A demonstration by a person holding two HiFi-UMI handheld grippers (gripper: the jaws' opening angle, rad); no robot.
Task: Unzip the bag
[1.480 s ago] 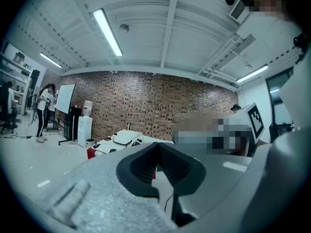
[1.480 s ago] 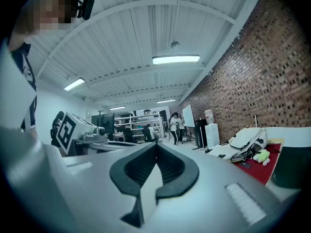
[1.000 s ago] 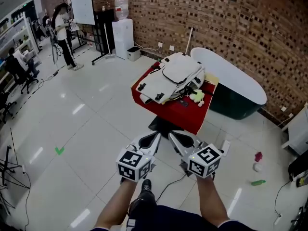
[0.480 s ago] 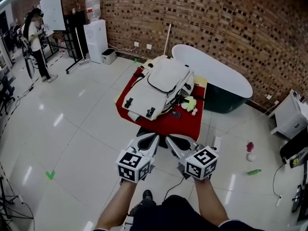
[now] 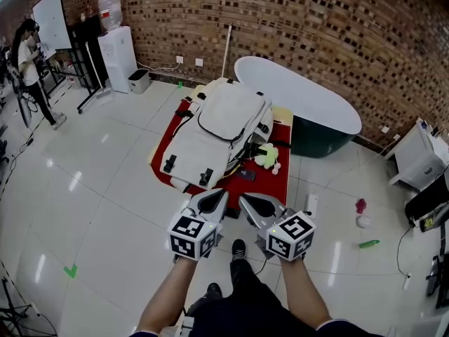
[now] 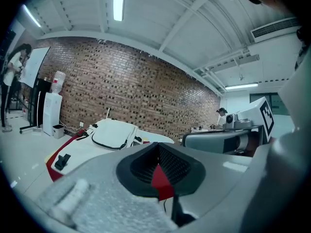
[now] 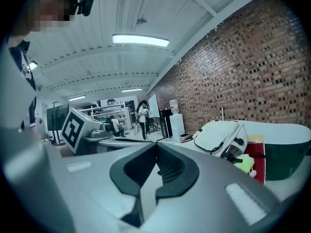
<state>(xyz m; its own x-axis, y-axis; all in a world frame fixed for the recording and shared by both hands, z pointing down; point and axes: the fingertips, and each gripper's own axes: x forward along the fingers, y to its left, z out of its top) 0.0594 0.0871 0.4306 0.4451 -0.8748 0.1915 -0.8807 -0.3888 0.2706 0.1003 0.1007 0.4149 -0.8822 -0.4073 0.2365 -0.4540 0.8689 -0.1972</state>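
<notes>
White fabric bag, black-trimmed, lying on red cloth mid-frame, smooth oval tub upper right, left gripper and right gripper hovering below — jaws closed, holding nothing

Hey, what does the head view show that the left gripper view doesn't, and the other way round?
Only the head view: a green bottle on the floor and a green floor mark. Only the left gripper view: the ceiling with its strip light and an air vent. Both: the white backpack on the red table, the brick wall and the water dispenser.
</notes>
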